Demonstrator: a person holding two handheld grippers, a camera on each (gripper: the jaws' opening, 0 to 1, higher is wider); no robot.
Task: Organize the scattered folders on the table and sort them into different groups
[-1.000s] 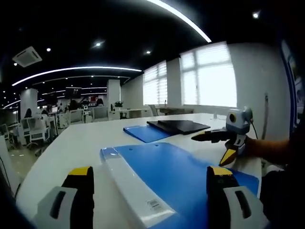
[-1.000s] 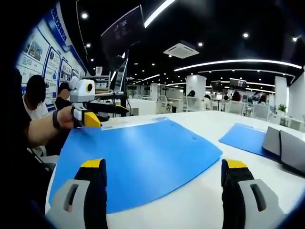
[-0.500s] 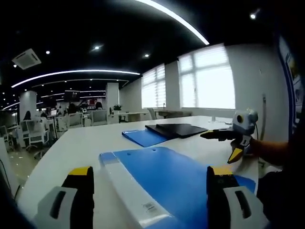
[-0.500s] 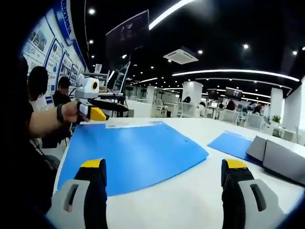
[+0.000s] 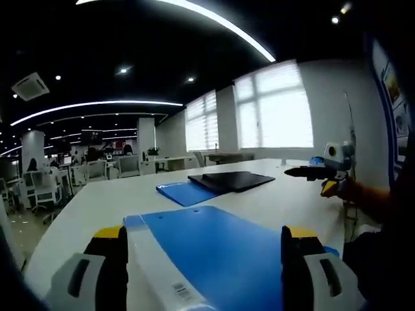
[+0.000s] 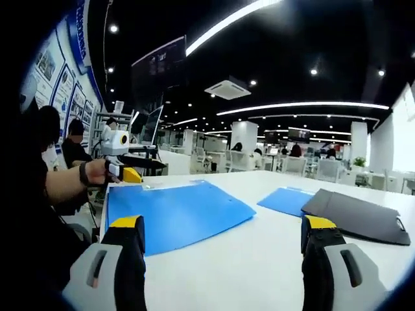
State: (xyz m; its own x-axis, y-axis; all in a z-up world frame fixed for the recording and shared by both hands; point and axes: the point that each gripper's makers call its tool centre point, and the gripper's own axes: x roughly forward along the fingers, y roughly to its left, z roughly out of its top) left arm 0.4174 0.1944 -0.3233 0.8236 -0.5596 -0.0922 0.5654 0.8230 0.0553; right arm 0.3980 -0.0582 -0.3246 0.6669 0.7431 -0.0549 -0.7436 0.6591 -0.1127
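Hand-held grippers, left and right, both gaping, have drawn back from the blue folder.

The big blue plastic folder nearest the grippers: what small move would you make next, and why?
Probably lower the left gripper onto the large blue plastic folder and grip its white spine edge. Its jaws stand open around that folder, holding nothing, and the folder lies apart from the smaller blue folder and the dark grey flat folder farther along the white table.
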